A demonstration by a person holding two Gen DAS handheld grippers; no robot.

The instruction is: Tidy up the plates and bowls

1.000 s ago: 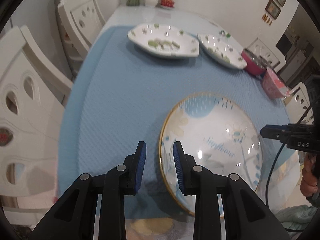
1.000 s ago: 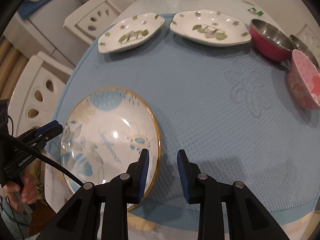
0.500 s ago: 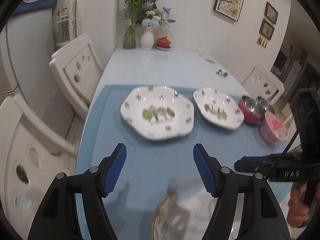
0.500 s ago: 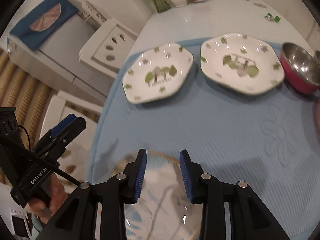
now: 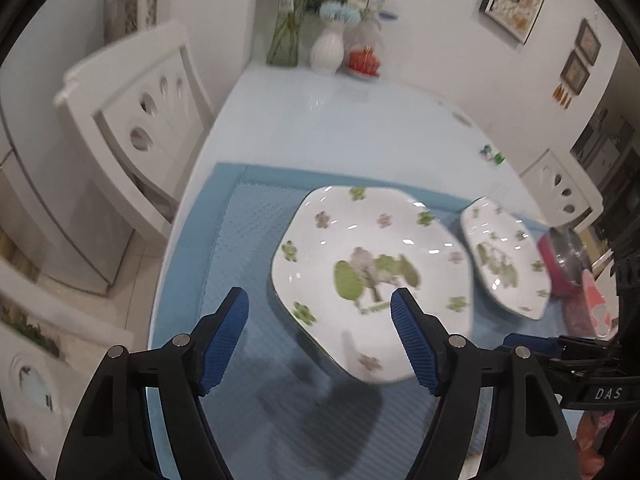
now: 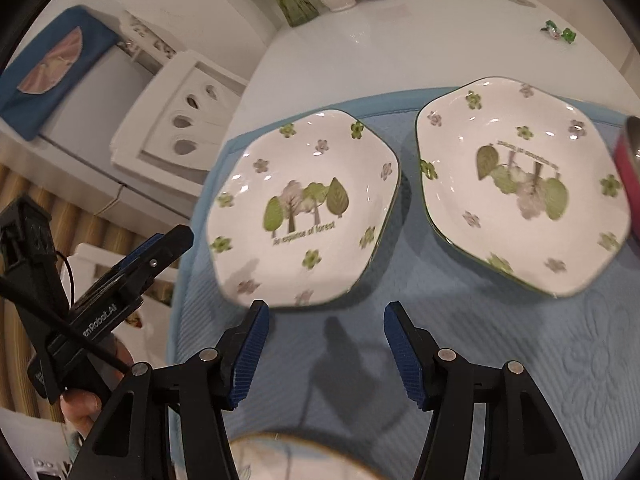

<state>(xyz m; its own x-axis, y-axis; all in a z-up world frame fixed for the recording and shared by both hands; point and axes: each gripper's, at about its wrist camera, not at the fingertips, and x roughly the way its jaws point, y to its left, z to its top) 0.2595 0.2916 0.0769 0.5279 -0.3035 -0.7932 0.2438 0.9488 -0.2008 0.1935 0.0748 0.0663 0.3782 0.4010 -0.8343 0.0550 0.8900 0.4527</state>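
Observation:
Two white hexagonal plates with green tree prints lie side by side on the blue mat. The left plate [image 5: 372,276] [image 6: 304,208] lies just ahead of both grippers. The right plate [image 5: 504,256] [image 6: 524,188] lies beside it. My left gripper [image 5: 320,320] is open and empty, hovering over the left plate's near edge. My right gripper [image 6: 324,328] is open and empty, just short of the same plate. The left gripper also shows in the right wrist view [image 6: 160,248]. The round gold-rimmed plate [image 6: 280,452] peeks in at the bottom.
A pink-red steel bowl [image 5: 560,260] [image 6: 628,160] and a pink bowl [image 5: 596,304] stand right of the plates. White chairs [image 5: 136,120] stand at the table's left. Vases [image 5: 328,48] and a red dish [image 5: 362,62] stand at the far end.
Both grippers have moved forward from the round plate toward the hexagonal plates. Both have opened wider, the left one first, the right one in the last half second.

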